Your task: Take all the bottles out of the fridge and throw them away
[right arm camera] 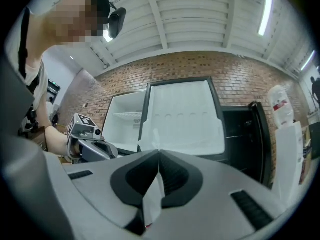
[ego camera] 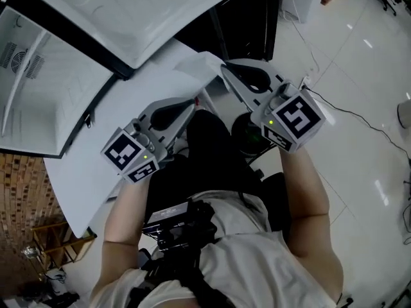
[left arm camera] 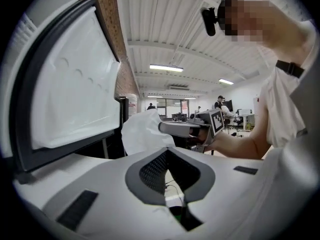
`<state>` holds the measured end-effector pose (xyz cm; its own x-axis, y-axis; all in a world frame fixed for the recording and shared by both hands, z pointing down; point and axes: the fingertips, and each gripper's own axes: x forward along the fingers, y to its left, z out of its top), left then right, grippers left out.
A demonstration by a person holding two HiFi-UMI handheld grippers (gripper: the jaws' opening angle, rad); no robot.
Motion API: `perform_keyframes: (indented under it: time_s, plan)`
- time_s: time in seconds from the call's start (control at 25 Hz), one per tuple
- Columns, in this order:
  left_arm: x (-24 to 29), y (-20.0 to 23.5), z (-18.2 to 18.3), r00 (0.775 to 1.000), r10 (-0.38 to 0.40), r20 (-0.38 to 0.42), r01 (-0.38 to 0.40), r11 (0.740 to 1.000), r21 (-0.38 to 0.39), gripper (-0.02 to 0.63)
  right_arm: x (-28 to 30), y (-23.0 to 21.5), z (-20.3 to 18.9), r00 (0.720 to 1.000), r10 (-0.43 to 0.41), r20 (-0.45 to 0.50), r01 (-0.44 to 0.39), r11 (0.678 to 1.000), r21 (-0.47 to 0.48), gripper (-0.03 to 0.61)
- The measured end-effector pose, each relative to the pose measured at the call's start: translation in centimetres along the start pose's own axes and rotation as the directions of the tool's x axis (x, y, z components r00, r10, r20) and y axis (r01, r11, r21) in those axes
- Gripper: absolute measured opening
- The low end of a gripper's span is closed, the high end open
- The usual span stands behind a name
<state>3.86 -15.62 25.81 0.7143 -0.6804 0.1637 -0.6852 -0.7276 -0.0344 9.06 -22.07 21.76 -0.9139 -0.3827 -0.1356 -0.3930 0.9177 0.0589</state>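
A person stands facing a small white fridge (right arm camera: pixel 125 126) set upright against a brick wall (right arm camera: pixel 200 66), its long axis vertical. The fridge door (right arm camera: pixel 182 116) is swung wide open, with its moulded white inner face turned toward the person. A wire shelf shows inside, but whether any bottle is in there cannot be told. The left gripper (left arm camera: pixel 167 151) is held out level, its fingers pressed together with nothing between them. The right gripper (right arm camera: pixel 159 154) points at the fridge, its fingers pinched tight on a thin fold of a white bag (right arm camera: pixel 150 204). The bag billows out just past that gripper's tips. Far right, beside a black cabinet (right arm camera: pixel 250 134) with its door open, a white bottle-shaped container (right arm camera: pixel 280 106) stands upright, neck up. It has a red label whose print is too small to read. Each gripper carries a cube of black-and-white square markers. No words can be read anywhere.
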Motion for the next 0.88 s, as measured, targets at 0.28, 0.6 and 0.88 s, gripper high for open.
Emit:
perform_keyframes:
  time_s: [0.28,0.6,0.88]
  plan:
    - [6.5,-4.0,-3.2,0.987,-0.161,-0.020,0.160,0.987,-0.022,0.006,-6.0,-3.2,-6.2,0.986,-0.097,-0.136,0.104,0.993,0.051,0.001]
    - [9.9,-5.8,-11.0,0.964,-0.231,-0.130,0.224,0.973,-0.062,0.006,-8.3,-2.6,-20.7,0.905,-0.010,-0.426,0.078,0.987,0.143,0.001]
    - [11.3,-5.9,-15.7,0.945,-0.247,-0.214,0.230,0.968,-0.102,0.006,-9.5,-0.6,-34.7,0.777,0.178,-0.604,0.054,0.937,0.345,0.001]
